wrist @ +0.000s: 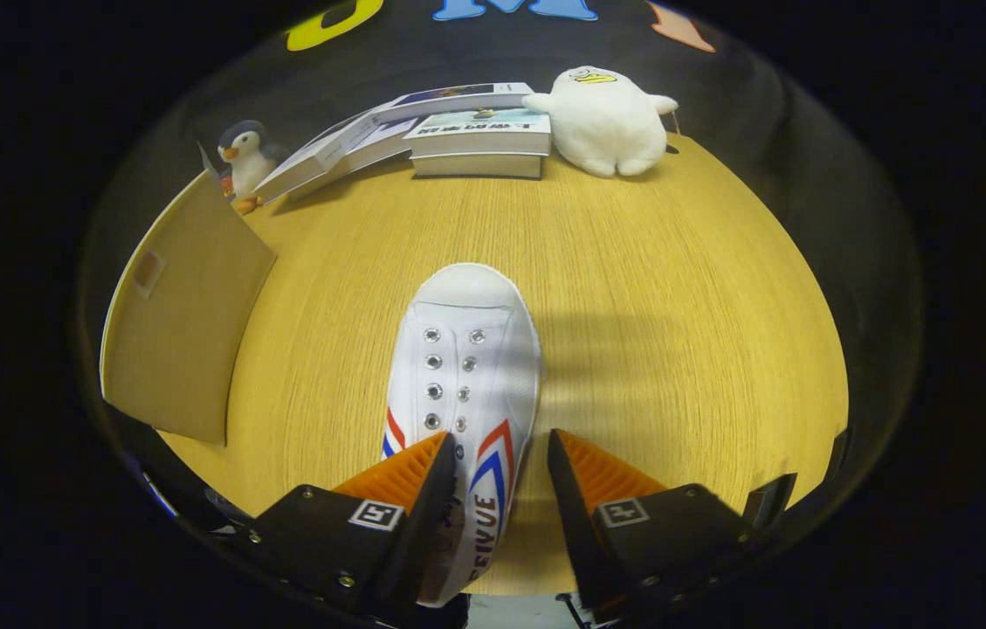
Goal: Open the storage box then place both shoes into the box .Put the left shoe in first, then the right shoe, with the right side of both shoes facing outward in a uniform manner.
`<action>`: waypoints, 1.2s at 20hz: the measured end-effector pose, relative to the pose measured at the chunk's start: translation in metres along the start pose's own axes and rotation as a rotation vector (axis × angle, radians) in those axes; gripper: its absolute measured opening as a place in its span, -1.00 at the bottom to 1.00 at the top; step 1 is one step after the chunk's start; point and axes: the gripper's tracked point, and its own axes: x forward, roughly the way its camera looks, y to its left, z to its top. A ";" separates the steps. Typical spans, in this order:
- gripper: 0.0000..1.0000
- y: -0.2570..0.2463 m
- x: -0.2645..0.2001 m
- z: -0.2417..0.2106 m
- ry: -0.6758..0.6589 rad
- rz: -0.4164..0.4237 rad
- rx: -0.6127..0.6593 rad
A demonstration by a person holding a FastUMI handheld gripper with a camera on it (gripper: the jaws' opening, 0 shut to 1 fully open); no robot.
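one shoe [465,367]: white, lies on the wooden table [676,288], toe pointing far, heel between the fingers.
gripper [501,459]: fingers spread, straddling the shoe's heel end, not yet pinching it.
box flap [182,323]: cardboard, stands open at the near left.
progress: early, i'd judge; this shoe remains unboxed, second shoe's place unknown.
far edge: books [449,135], plush penguin [244,157], white plush [606,122].

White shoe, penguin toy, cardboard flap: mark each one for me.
white shoe [464,367]: gripper view, on the eyelet area.
penguin toy [244,157]: gripper view, on its body.
cardboard flap [182,306]: gripper view, on its flat face.
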 end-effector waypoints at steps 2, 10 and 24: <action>-0.03 0.000 -0.005 0.002 0.010 -0.011 -0.021; -0.99 -0.007 -0.009 0.003 0.008 -0.044 0.149; -1.00 0.076 -0.081 0.057 -0.099 0.207 0.311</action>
